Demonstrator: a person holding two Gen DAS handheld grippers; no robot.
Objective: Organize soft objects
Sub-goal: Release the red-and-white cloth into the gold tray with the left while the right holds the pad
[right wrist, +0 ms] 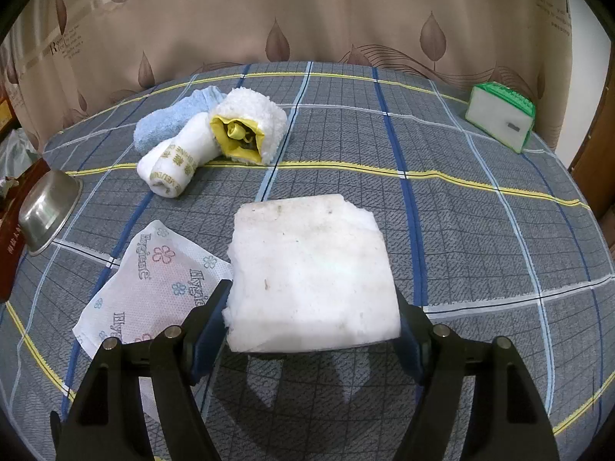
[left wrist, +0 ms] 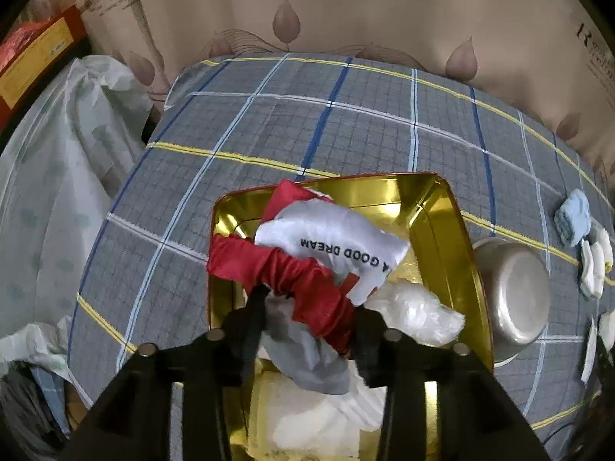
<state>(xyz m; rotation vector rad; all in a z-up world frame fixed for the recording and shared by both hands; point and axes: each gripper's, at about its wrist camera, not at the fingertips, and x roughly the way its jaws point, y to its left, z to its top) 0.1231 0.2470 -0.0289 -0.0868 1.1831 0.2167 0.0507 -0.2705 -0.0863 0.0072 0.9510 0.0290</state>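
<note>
The left gripper (left wrist: 307,307) stands half open, letting the red cloth (left wrist: 292,269) settle into the gold tin (left wrist: 453,238); the right gripper (right wrist: 311,307) clamps a white pad (right wrist: 311,269), held ready.

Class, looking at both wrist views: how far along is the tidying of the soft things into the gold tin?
Done: the gold tin already holds several cloths. In hand: the left gripper straddles the red cloth over the tin; the right gripper holds a white pad. Left: the rolled towels, blue cloth and tissue pack lie on the bedspread.
</note>
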